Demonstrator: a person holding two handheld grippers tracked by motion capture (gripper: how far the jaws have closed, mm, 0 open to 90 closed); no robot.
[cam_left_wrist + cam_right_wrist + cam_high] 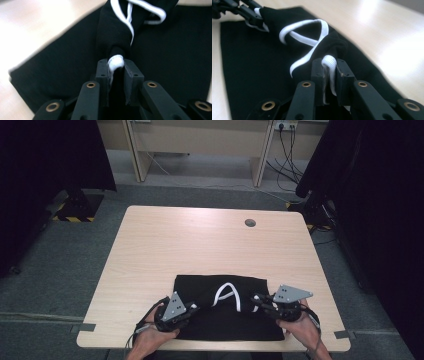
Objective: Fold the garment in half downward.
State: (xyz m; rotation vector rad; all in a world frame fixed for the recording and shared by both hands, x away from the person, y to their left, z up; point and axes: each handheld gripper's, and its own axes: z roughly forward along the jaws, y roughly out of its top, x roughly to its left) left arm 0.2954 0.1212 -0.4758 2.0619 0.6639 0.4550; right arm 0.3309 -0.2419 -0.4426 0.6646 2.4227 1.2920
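Note:
A black garment (225, 322) with white trim (227, 295) lies folded at the near edge of the wooden table (200, 240). My left gripper (196, 307) sits over its left part, shut on a bunched fold whose white edge (115, 62) is pinched between the pads (116, 68). At the garment's right part, my right gripper (256, 299) is shut on another stretch of white trim (329, 63), held between its pads (329, 67). Between the two grips the trim forms a raised loop (304, 32). The left gripper (254, 17) also appears far off in the right gripper view.
A round cable hole (250, 223) sits at the table's far right. Black curtains (45, 160) stand on both sides. A light wooden desk frame (200, 145) and floor cables (285, 155) lie beyond the far edge. Bare tabletop stretches ahead of the garment.

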